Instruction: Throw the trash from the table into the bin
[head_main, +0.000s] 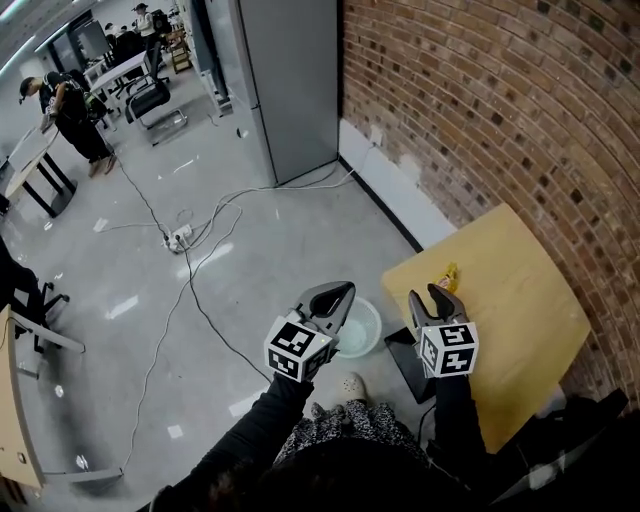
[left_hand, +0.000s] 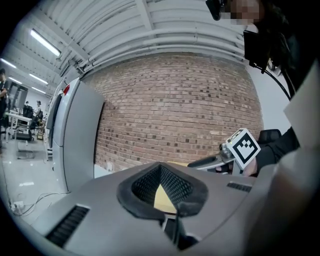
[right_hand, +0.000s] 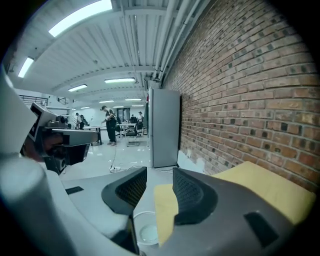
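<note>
Left gripper (head_main: 343, 290) closed, empty; right gripper (head_main: 426, 293) open, empty. We should lower right squarely over the yellow trash (head_main: 449, 275), then bin (head_main: 372, 316).

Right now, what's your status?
Left tongs shut, right tongs open, both empty. Yellow scrap on table. Bin on floor beside it; nothing blocking.

The person is holding both arms out in front of the body, dark sleeves reaching forward side by side. The left arm (head_main: 245, 425) is carrying the left claw (head_main: 346, 289), which is pointing ahead nearly level. Its jaws are meeting at the tips and gripping nothing. The right arm (head_main: 455, 420) is carrying the right claw (head_main: 432, 295) just beside it, tilting slightly downward, its jaws standing apart with nothing between the pads. Each marker cube (head_main: 298, 349) is facing up.
</note>
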